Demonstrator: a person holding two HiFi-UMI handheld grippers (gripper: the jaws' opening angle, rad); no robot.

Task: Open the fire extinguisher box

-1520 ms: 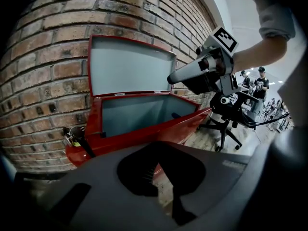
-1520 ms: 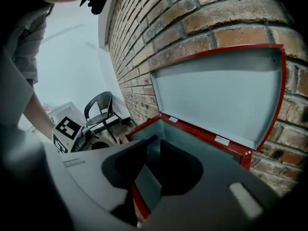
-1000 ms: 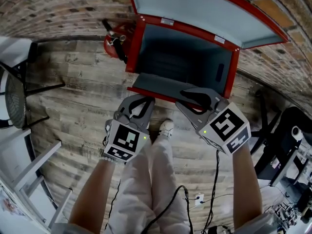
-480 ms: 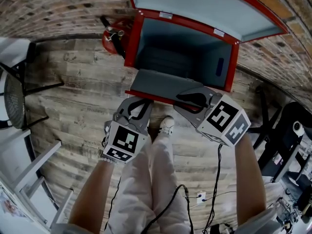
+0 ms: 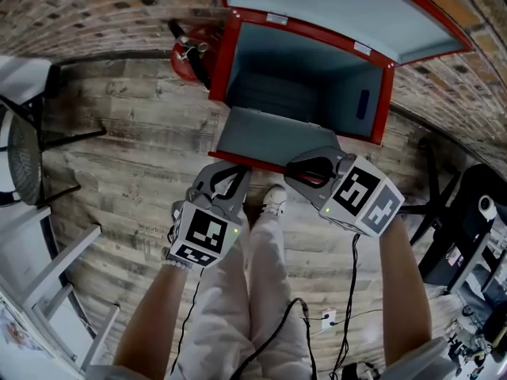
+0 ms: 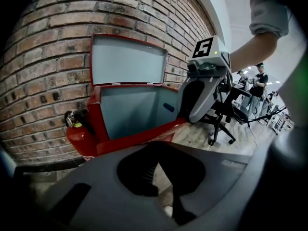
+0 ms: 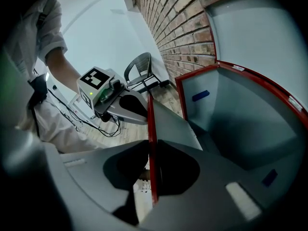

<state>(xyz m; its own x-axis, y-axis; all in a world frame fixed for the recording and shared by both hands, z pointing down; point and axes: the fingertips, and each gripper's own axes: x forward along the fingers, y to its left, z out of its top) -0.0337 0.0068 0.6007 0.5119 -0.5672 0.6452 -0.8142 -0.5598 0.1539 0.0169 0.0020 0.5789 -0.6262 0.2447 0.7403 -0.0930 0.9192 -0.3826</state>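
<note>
The red fire extinguisher box (image 5: 224, 62) stands against the brick wall with its top lid (image 5: 333, 6) raised. Its grey front flap (image 5: 269, 137) hangs outward on a red rim. My right gripper (image 5: 305, 172) sits at that rim; in the right gripper view the red edge (image 7: 150, 124) runs between the closing jaws, and they pinch it. My left gripper (image 5: 235, 172) hovers just left of the flap's near corner, jaws together with nothing in them. A red fire extinguisher (image 5: 190, 54) stands left of the box. The box's inside looks empty.
A black office chair (image 5: 444, 212) stands right of the box, a grey chair (image 5: 24, 133) at the far left. My legs and a white shoe (image 5: 273, 200) are below the flap. Cables (image 5: 317, 323) trail over the wooden floor.
The front flap has swung further out and down toward me, with my right gripper following its edge lower and its jaws narrowing. My left gripper has barely moved.
</note>
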